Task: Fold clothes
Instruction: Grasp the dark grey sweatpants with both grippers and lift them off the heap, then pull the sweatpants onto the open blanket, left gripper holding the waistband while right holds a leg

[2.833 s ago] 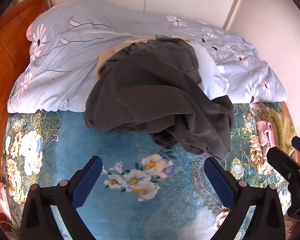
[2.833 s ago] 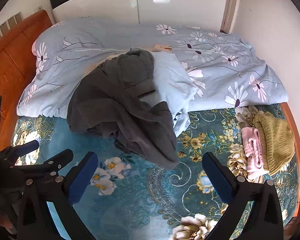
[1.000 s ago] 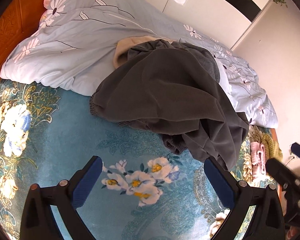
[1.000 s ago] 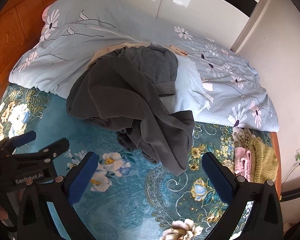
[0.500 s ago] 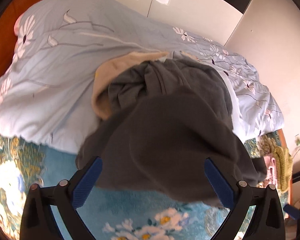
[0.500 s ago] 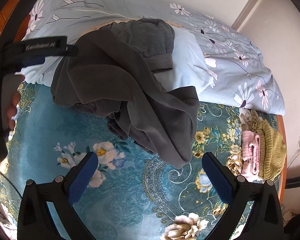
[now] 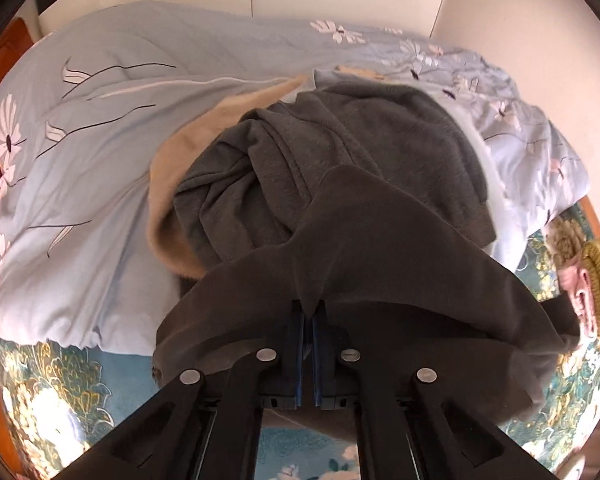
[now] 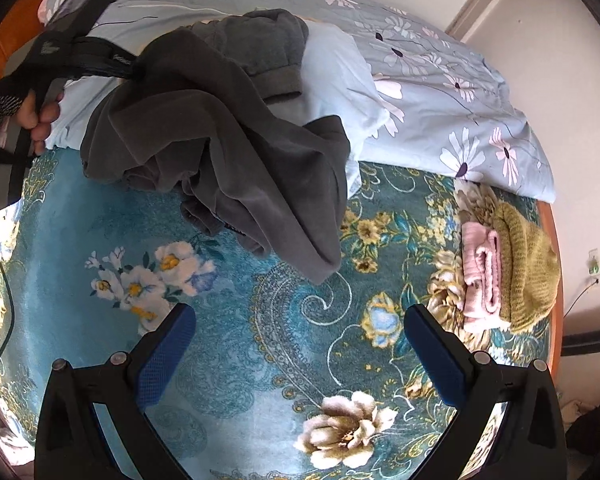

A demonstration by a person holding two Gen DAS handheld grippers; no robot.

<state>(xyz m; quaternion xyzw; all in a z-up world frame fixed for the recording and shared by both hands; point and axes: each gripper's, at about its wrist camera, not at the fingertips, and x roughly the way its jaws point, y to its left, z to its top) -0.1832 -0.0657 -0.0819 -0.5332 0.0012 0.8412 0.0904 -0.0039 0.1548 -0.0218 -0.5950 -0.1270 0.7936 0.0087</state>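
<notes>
A dark grey garment point(image 7: 380, 248) point(image 8: 220, 148) lies crumpled on the bed, draped from the light blue duvet down onto the teal floral bedspread. My left gripper point(image 7: 308, 316) point(image 8: 134, 68) is shut on a pinched fold of that grey cloth, near its upper left part. A second, lighter grey piece point(image 7: 380, 148) point(image 8: 268, 52) and a beige garment point(image 7: 172, 184) lie under and behind it. My right gripper point(image 8: 300, 356) is open above the bedspread, short of the garment's hanging end, with nothing between its fingers.
The light blue flowered duvet point(image 7: 100, 140) point(image 8: 440, 92) covers the far half of the bed. Folded pink point(image 8: 480, 276) and olive knit point(image 8: 528, 268) clothes sit at the bed's right edge. A wooden headboard point(image 7: 4, 48) is at left, a white wall point(image 8: 560, 60) at right.
My left gripper moved forward onto the grey garment and shut on a fold of it. My right gripper stayed open over the bedspread, shifting slightly closer.
</notes>
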